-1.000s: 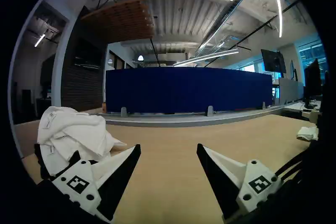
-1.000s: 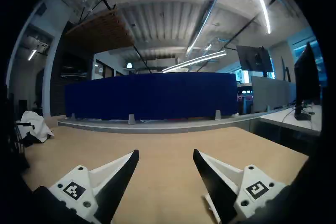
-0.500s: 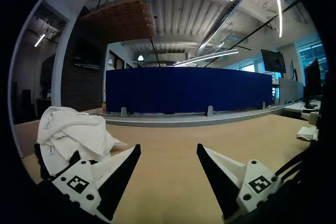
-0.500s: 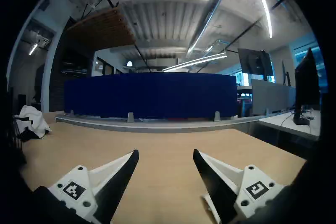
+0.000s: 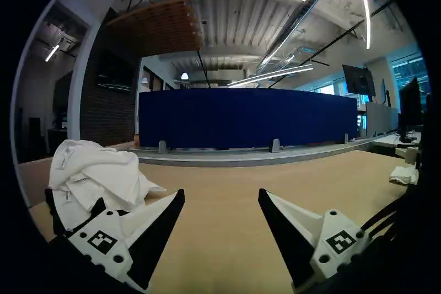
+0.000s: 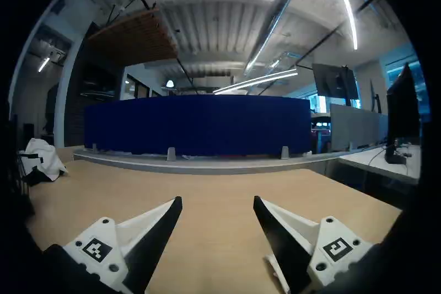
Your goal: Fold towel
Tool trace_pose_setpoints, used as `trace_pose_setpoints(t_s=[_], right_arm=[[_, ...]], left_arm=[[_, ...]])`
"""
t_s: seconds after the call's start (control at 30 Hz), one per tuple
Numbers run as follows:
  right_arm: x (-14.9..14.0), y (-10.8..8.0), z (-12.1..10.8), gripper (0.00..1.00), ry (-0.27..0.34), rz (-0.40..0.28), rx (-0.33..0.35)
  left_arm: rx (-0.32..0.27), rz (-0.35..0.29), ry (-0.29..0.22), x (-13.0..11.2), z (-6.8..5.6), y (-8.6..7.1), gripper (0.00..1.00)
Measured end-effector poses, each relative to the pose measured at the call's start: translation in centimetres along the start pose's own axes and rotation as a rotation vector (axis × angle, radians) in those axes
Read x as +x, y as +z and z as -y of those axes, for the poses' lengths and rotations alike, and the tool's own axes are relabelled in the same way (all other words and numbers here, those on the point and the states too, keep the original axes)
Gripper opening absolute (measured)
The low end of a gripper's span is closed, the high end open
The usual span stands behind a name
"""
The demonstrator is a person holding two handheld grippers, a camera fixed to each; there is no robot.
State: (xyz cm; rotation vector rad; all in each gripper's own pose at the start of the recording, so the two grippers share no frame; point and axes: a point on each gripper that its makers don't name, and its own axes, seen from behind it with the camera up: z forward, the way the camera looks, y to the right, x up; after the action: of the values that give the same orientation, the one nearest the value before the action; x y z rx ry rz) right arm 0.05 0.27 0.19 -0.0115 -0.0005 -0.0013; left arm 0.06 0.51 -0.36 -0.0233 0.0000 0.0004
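A crumpled white towel (image 5: 93,178) lies heaped at the left of the light wooden table (image 5: 231,183), just beyond the left finger of the left gripper (image 5: 220,192), which cuts off its lower folds. That gripper's fingers are spread wide with nothing between them. The right gripper (image 6: 216,199) is likewise spread and empty over bare tabletop, the towel well off to its left beside a dark shape too cut off to make out. A long blue partition (image 5: 242,117) closes the far edge of the table. At the right rim of the left gripper view sits a small white cloth (image 5: 404,174), partly hidden and hard to read. A dark monitor (image 6: 402,117) stands on a neighbouring desk, and a screen (image 5: 358,80) hangs higher up.
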Motion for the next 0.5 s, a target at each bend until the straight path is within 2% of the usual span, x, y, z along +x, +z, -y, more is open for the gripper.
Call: trace_pose_setpoints(t_s=[0.5], right_arm=[[-0.04,-0.14,-0.01,1.0,0.0,0.0,0.0]], left_arm=[[0.0,0.0,0.0,-0.02,-0.03,0.01,0.99]])
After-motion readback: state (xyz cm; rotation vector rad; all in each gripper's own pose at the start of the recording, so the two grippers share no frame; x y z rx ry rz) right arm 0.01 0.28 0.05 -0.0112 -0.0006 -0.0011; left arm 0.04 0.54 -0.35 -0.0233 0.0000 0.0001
